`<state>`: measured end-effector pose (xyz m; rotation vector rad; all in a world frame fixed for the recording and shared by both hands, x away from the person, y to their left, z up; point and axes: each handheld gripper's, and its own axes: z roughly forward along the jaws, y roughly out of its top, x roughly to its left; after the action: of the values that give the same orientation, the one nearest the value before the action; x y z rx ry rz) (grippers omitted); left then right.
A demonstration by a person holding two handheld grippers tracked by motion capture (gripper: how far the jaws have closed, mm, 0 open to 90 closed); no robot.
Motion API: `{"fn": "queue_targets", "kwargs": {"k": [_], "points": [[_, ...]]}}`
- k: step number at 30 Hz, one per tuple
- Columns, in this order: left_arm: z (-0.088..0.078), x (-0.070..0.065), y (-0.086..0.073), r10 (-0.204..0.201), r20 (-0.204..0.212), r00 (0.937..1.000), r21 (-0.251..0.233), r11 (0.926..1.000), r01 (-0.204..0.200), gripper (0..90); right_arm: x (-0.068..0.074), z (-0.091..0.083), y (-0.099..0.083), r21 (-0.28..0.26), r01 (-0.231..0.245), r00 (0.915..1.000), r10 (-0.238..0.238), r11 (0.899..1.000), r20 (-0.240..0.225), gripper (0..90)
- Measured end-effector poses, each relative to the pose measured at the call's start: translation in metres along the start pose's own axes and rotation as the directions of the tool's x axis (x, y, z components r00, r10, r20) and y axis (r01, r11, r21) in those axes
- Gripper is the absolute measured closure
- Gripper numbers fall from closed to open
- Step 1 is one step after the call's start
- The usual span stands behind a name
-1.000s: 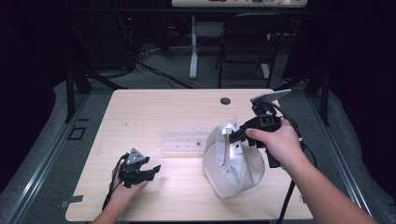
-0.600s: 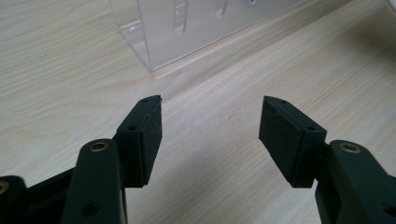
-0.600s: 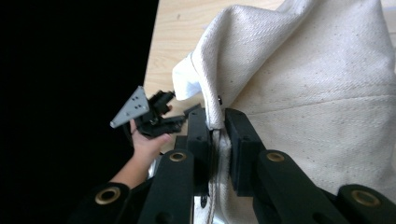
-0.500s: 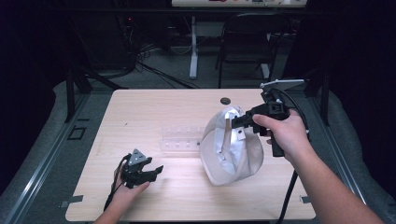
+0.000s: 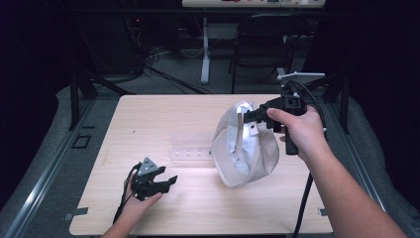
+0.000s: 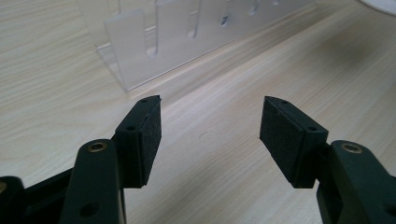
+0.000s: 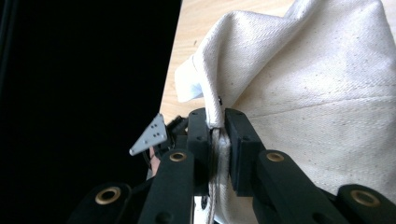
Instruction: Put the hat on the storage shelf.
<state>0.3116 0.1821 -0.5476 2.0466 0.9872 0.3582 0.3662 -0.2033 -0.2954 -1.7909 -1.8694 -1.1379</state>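
Right claw (image 5: 246,117) clamps the cream canvas cap's (image 5: 247,148) rim; left claw (image 5: 168,181), at seven o'clock, rests apart. Thin pinch: a swing could slip the fabric free.

Two black handheld grippers, bare forearms

The left gripper (image 5: 166,180) and right gripper (image 5: 242,117) each have black jaws with brass-coloured pivot screws, dark foam pads (image 6: 150,135), a grey three-cornered plate with small holes, and a trailing black cable.

Right tool (image 5: 246,116) raised, jaws clamped tight; left tool (image 5: 166,182) rests low (jaws spread wide).
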Motion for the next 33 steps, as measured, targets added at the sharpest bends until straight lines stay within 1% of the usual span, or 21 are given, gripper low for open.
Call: {"fn": "queue_targets", "kwargs": {"k": [1, 2, 3, 5, 8, 9, 10, 11, 12, 13, 17, 18, 19, 21, 22, 23, 26, 28, 29, 30, 33], "points": [[0.000, 0.000, 0.000, 0.000, 0.000, 1.0000, 0.000, 1.0000, 0.000, 39.6, 0.000, 0.000, 0.000, 0.000, 0.000, 1.0000, 0.000, 1.000, 0.000, 81.5], [0.000, -0.004, 0.003, 0.022, 0.010, 0.9997, 0.009, 0.9997, -0.023, 40.1, 0.001, -0.001, 0.002, -0.011, -0.003, 1.0000, 0.003, 1.000, -0.006, 81.5], [0.000, -0.004, 0.003, 0.022, 0.010, 0.9997, 0.009, 0.9997, -0.023, 40.9, 0.001, -0.001, 0.002, -0.011, -0.003, 1.0000, 0.003, 1.000, -0.006, 81.5], [0.002, -0.008, 0.006, 0.036, 0.011, 0.9993, -0.001, 0.9993, -0.036, 42.3, 0.003, -0.002, 0.005, -0.020, -0.005, 1.0000, 0.005, 1.000, -0.005, 81.5], [0.003, -0.017, 0.012, 0.053, 0.029, 0.9982, -0.004, 0.9986, -0.053, 42.9, 0.004, -0.002, 0.009, -0.030, -0.012, 0.9999, 0.011, 0.999, -0.008, 81.6], [0.003, -0.017, 0.012, 0.053, 0.029, 0.9982, -0.004, 0.9986, -0.053, 42.9, 0.004, -0.002, 0.009, -0.030, -0.012, 0.9999, 0.011, 0.999, -0.008, 81.6], [0.003, -0.021, 0.016, 0.072, 0.034, 0.9969, -0.010, 0.9974, -0.071, 42.9, 0.005, -0.001, 0.011, -0.041, -0.014, 0.9999, 0.014, 0.999, -0.006, 81.6], [0.003, -0.021, 0.016, 0.072, 0.034, 0.9969, -0.010, 0.9974, -0.071, 42.9, 0.005, -0.001, 0.011, -0.052, -0.016, 0.9999, 0.016, 0.999, -0.006, 81.6], [0.004, -0.027, 0.021, 0.085, 0.039, 0.9956, -0.026, 0.9961, -0.084, 42.9, 0.005, -0.001, 0.013, -0.055, -0.015, 0.9999, 0.015, 0.998, -0.006, 81.6], [0.004, -0.027, 0.021, 0.085, 0.039, 0.9956, -0.026, 0.9961, -0.084, 42.8, 0.005, -0.001, 0.013, -0.055, -0.015, 0.9999, 0.015, 0.998, -0.006, 81.6], [0.008, -0.038, 0.031, 0.101, 0.061, 0.9930, -0.045, 0.9941, -0.099, 42.6, 0.005, 0.002, 0.019, -0.069, -0.028, 0.9996, 0.028, 0.997, -0.006, 81.6], [0.011, -0.043, 0.036, 0.114, 0.061, 0.9916, -0.056, 0.9922, -0.111, 42.6, 0.005, 0.003, 0.020, -0.073, -0.030, 0.9995, 0.030, 0.997, -0.005, 81.6], [0.011, -0.043, 0.036, 0.114, 0.061, 0.9916, -0.056, 0.9922, -0.111, 42.6, 0.005, 0.003, 0.020, -0.073, -0.030, 0.9995, 0.030, 0.997, -0.005, 81.6], [0.016, -0.052, 0.043, 0.128, 0.065, 0.9897, -0.069, 0.9900, -0.123, 42.6, 0.004, 0.006, 0.023, -0.078, -0.038, 0.9993, 0.038, 0.996, -0.004, 81.6], [0.016, -0.052, 0.043, 0.128, 0.065, 0.9897, -0.069, 0.9900, -0.123, 42.6, 0.004, 0.006, 0.023, -0.078, -0.038, 0.9993, 0.038, 0.996, -0.004, 81.6], [0.018, -0.055, 0.046, 0.131, 0.066, 0.9892, -0.079, 0.9889, -0.126, 42.6, 0.004, 0.007, 0.024, -0.080, -0.041, 0.9992, 0.041, 0.996, -0.006, 81.6], [0.023, -0.066, 0.056, 0.154, 0.066, 0.9859, -0.106, 0.9835, -0.146, 41.1, 0.004, 0.009, 0.028, -0.088, -0.046, 0.9989, 0.046, 0.995, -0.011, 81.6], [0.025, -0.068, 0.059, 0.155, 0.064, 0.9858, -0.117, 0.9822, -0.147, 40.5, 0.004, 0.010, 0.029, -0.089, -0.048, 0.9988, 0.047, 0.995, -0.011, 81.6], [0.025, -0.071, 0.062, 0.163, 0.067, 0.9843, -0.116, 0.9811, -0.155, 40.2, 0.005, 0.011, 0.030, -0.096, -0.053, 0.9986, 0.052, 0.994, -0.011, 81.6], [0.028, -0.075, 0.068, 0.168, 0.066, 0.9836, -0.134, 0.9784, -0.158, 38.5, 0.005, 0.013, 0.033, -0.102, -0.053, 0.9986, 0.052, 0.993, -0.013, 81.6], [0.030, -0.078, 0.072, 0.171, 0.061, 0.9834, -0.140, 0.9770, -0.161, 37.7, 0.005, 0.015, 0.035, -0.110, -0.062, 0.9980, 0.060, 0.992, -0.017, 81.6]]}}
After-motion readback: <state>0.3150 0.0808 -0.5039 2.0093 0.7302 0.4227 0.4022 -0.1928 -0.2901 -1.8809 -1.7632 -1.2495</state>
